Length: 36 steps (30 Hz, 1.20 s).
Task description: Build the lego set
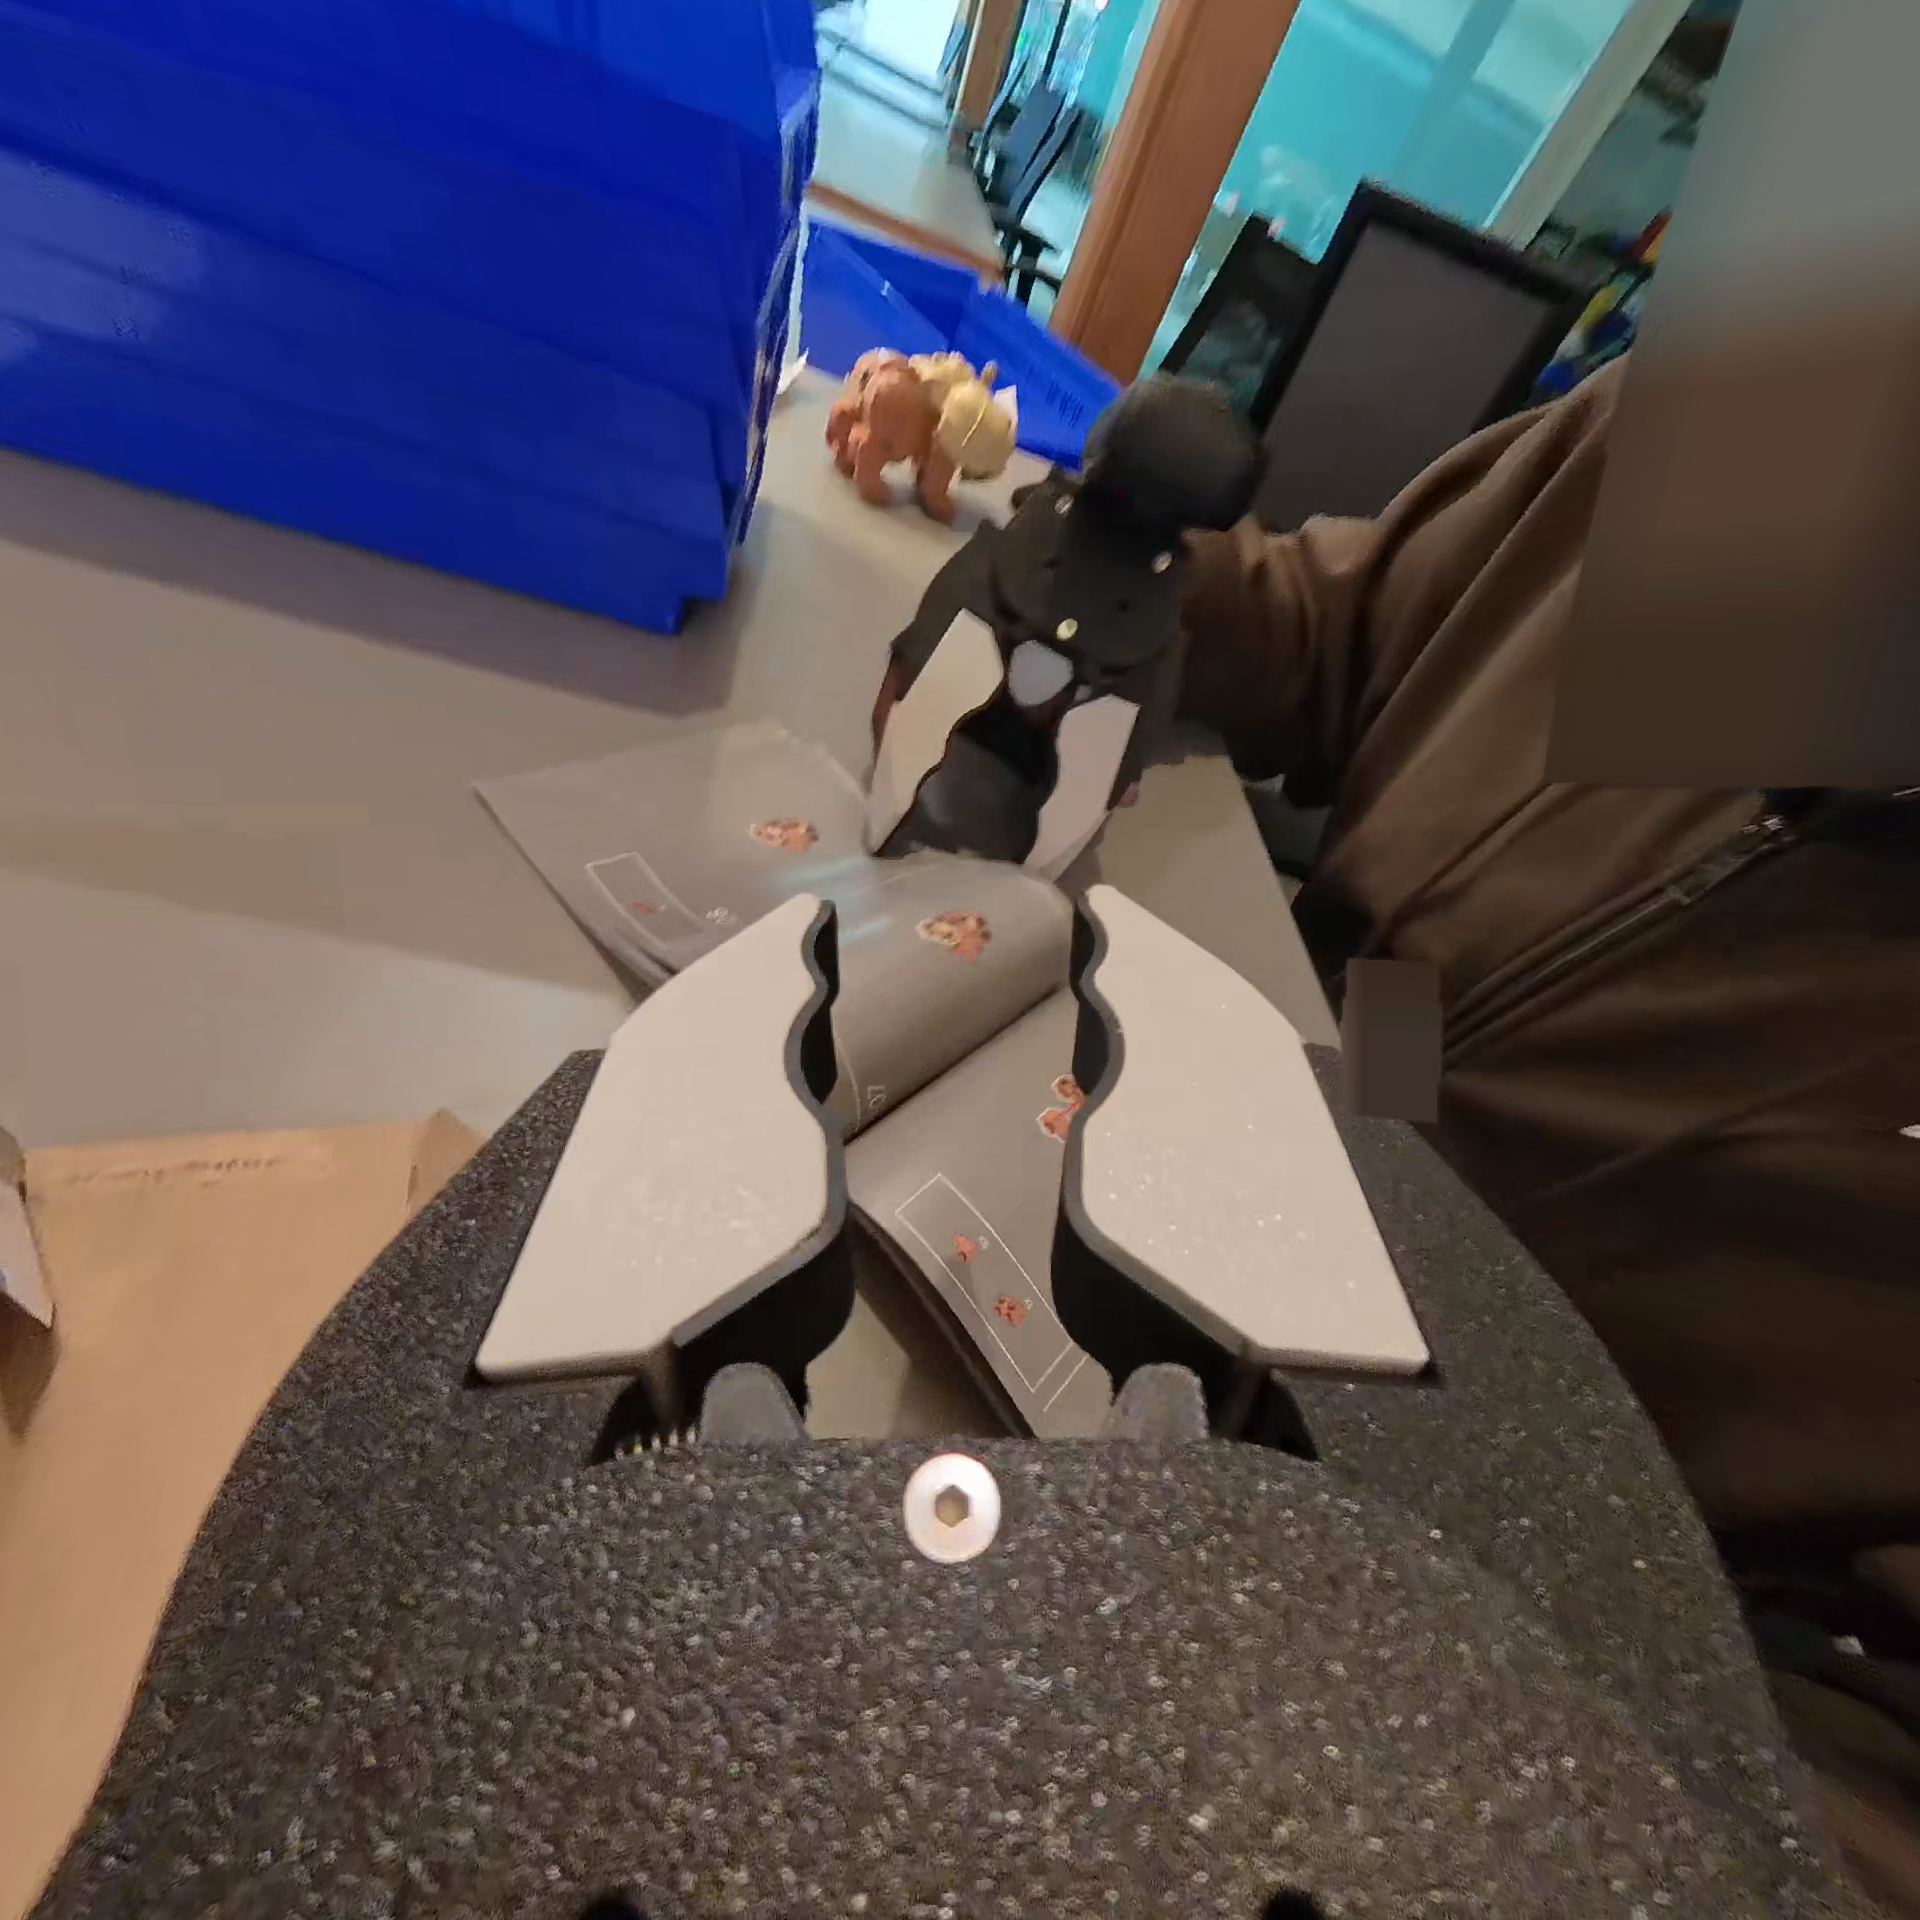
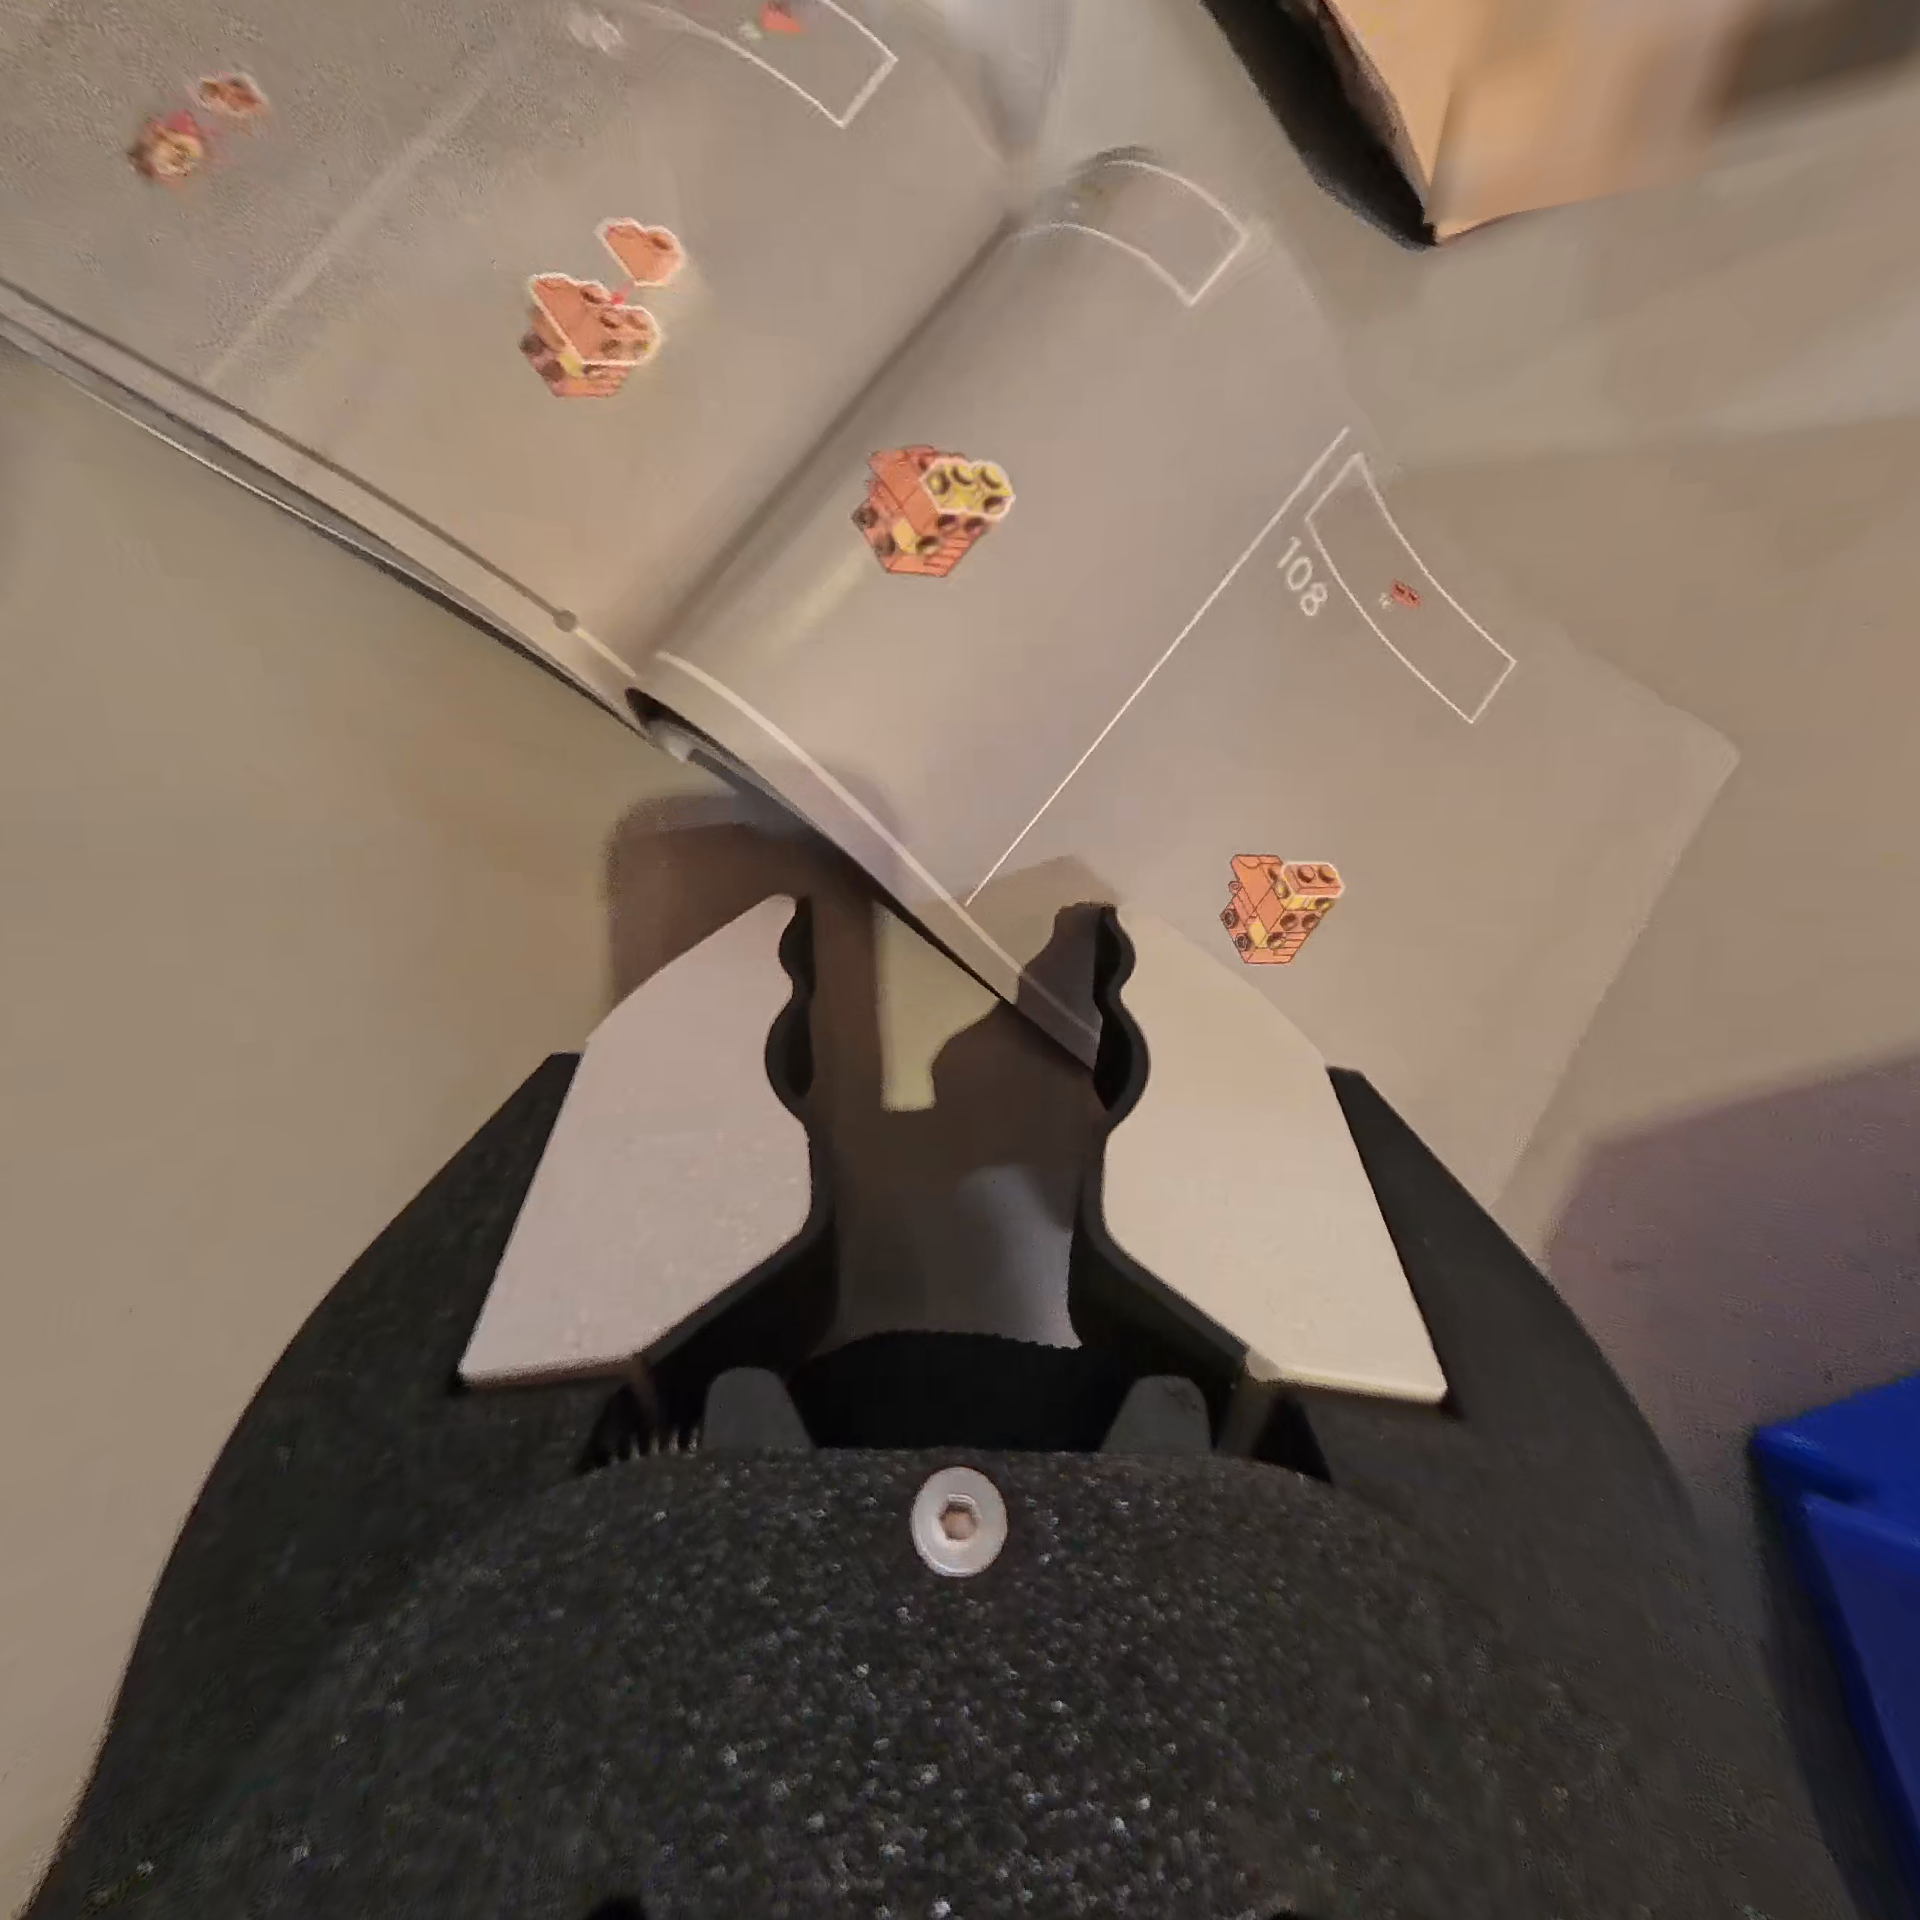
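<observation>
Lego instruction booklet [image 2: 1039, 644], page edge between the parted, unclosed right gripper [image 2: 951, 997]; left gripper [image 1: 951, 997] open above. A curled page [image 1: 935, 997] could be creased if pinched.

Open grey instruction booklet [image 1: 665, 831] spread across grey tabletop [image 1: 260, 748], a curled page [image 1: 935, 997] rising between left gripper [image 1: 951, 935] fingers, stacked blue plastic bins [image 1: 364, 260] walling far left, bare table between bins and booklet, brown brick-built dog model [image 1: 914, 426] beyond, tan paper bag [image 1: 187, 1351] near left.
</observation>
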{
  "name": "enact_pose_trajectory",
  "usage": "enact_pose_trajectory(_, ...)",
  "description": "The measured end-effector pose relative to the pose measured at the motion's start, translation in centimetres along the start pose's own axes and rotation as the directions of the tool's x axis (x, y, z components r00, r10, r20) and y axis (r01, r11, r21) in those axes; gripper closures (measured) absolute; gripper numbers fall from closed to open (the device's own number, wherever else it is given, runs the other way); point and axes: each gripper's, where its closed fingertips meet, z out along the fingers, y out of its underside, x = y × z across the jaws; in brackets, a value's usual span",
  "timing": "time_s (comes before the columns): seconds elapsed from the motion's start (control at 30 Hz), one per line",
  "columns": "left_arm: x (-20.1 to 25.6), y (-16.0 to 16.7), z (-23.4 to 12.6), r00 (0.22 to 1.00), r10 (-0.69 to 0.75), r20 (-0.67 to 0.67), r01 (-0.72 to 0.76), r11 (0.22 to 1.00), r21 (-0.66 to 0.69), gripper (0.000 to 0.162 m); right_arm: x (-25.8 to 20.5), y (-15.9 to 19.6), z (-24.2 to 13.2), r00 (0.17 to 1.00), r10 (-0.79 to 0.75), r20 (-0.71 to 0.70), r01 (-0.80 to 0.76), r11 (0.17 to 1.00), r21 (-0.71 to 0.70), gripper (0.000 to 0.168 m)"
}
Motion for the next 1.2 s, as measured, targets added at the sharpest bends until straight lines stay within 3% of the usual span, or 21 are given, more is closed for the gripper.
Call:
enact_pose_trajectory(0.33, -1.7, 4.2, 2.6, 0.992, -0.114, 0.056, 0.124, 0.969, -0.213, 0.113, -1.6, -1.9, -0.5, 0.998, -0.060, 0.025, 0.058, 0.996, 0.075, 0.116)
enact_pose_trajectory(0.63, -2.9, 5.0, 3.1, 0.977, -0.186, 0.099, 0.205, 0.952, -0.226, 0.109, -2.9, -2.9, -0.2, 0.993, -0.107, 0.040, 0.102, 0.987, 0.123, 0.116)
enact_pose_trajectory(0.93, -1.5, 4.7, 3.5, 0.985, -0.171, 0.028, 0.173, 0.957, -0.232, 0.112, -2.5, -3.5, -0.8, 0.992, -0.121, 0.021, 0.116, 0.980, 0.165, 0.115)
enact_pose_trajectory(1.2, 2.1, 3.5, 2.1, 0.983, -0.052, -0.178, 0.023, 0.986, -0.164, 0.116, 1.5, -2.9, -5.5, 0.999, -0.044, -0.026, 0.050, 0.960, 0.275, 0.111)
